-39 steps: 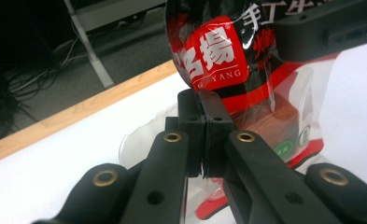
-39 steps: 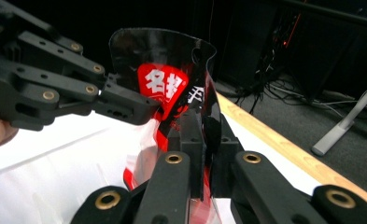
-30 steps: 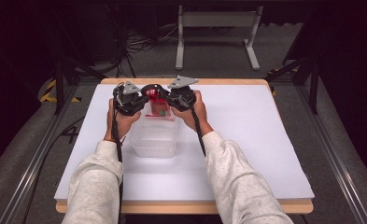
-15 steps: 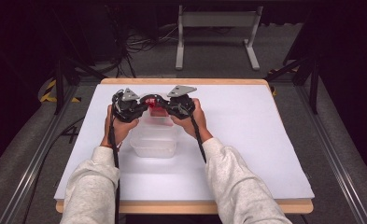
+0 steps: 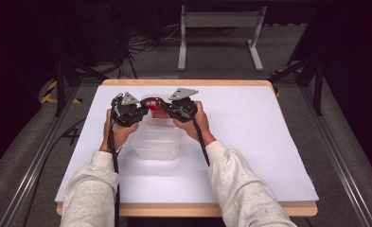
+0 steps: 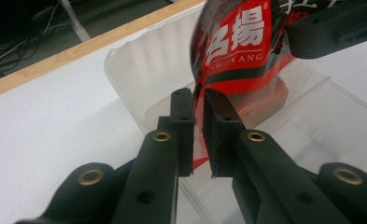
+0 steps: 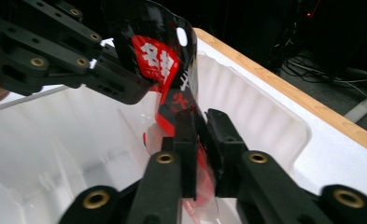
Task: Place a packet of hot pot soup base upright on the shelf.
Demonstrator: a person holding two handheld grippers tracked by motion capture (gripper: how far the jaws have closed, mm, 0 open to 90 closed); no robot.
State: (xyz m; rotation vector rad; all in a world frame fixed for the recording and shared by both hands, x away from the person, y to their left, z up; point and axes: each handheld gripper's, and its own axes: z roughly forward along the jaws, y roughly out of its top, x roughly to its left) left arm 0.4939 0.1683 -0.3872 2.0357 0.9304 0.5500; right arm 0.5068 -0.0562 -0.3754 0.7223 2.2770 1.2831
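I have both my left gripper (image 6: 199, 135) and my right gripper (image 7: 201, 149) pinched tight on the red packet (image 6: 239, 51), held over the clear tub (image 5: 156, 144), probably to tear it open so the contents drop in.

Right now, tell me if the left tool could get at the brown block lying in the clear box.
Probably not yet. The left tool is shut on the red packet, which hangs right over the brown block in the clear box; the right tool grips the packet too.
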